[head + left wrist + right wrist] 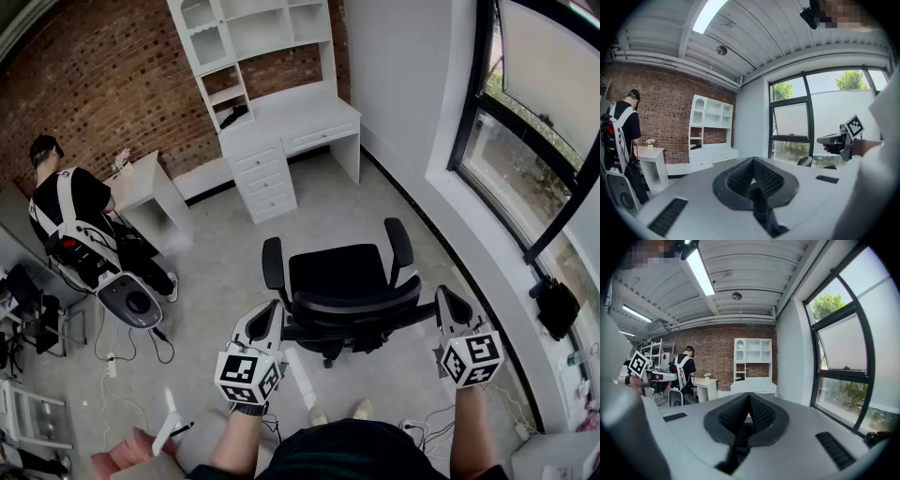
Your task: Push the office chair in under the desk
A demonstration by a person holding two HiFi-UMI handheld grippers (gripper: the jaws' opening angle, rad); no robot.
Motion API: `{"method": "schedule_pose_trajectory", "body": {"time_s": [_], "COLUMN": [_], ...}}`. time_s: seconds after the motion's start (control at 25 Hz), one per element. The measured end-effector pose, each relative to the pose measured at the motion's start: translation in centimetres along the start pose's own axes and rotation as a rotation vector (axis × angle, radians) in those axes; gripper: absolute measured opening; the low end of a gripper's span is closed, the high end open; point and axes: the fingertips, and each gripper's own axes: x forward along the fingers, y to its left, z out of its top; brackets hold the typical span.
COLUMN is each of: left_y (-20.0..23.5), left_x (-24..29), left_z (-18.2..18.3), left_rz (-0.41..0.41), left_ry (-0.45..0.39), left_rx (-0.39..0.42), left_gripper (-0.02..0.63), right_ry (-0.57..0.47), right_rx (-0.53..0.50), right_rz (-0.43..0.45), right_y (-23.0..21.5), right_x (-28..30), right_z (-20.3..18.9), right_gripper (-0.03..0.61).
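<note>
The office chair [342, 286] stands mid-frame, well apart from the white counter [309, 120] above it, so all the pushing remains. The left tongs [270, 314] and right tongs [450, 305], both pressed together and empty, flank its backrest.

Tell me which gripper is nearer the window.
Right. The right gripper sits between chair and window; the left gripper is on the chair's other side.
</note>
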Motion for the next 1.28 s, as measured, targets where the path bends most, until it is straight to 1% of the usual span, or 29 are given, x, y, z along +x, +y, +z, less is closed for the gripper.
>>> {"method": "schedule_pose_trajectory", "body": {"time_s": [0.4, 0.52, 0.6, 0.76, 0.8, 0.88, 0.92, 1.0, 1.12, 1.2, 1.28], "left_y": [-0.7, -0.5, 1.0, 6.2, 7.1, 8.3, 8.6, 9.1, 9.6, 10.0, 10.6], "left_x": [0.1, -0.1, -0.2, -1.1, -1.3, -1.7, -1.8, -1.7, -1.1, -0.7, -0.5], "left_z": [0.1, -0.4, -1.1, -4.8, -5.9, -7.8, -8.6, -10.0, -11.9, -13.2, -14.4], "left_rz": [-0.006, 0.001, 0.042, 0.204, 0.242, 0.295, 0.311, 0.327, 0.341, 0.355, 0.380], "left_ry": [0.003, 0.002, -0.006, 0.015, 0.026, 0.050, 0.063, 0.089, 0.123, 0.141, 0.156], "left_rx": [0.007, -0.014, -0.075, -0.248, -0.281, -0.328, -0.345, -0.371, -0.414, -0.472, -0.525], "left_gripper": [0.006, 0.006, 0.006, 0.008, 0.009, 0.017, 0.035, 0.077, 0.095, 0.106, 0.132], "right_ry": [0.004, 0.003, -0.004, 0.015, 0.031, 0.072, 0.092, 0.122, 0.144, 0.153, 0.164], "right_rx": [-0.004, 0.013, 0.064, 0.253, 0.279, 0.298, 0.301, 0.308, 0.325, 0.349, 0.382], "right_rz": [0.009, 0.015, -0.005, -0.097, -0.126, -0.172, -0.186, -0.201, -0.221, -0.241, -0.265], "right_y": [0.2, 0.1, -0.8, -4.3, -5.1, -6.3, -6.5, -6.7, -7.0, -7.5, -8.0], "right_x": [-0.2, -0.4, -0.3, -0.2, -0.3, -0.4, -0.3, 0.2, 0.9, 1.3, 1.9], "right_z": [-0.3, -0.7, -1.2, -4.0, -5.0, -7.1, -8.0, -9.4, -10.5, -11.2, -11.9], "right_gripper": [0.005, 0.005, 0.005, 0.006, 0.008, 0.009, 0.014, 0.052, 0.083, 0.105, 0.139]}}
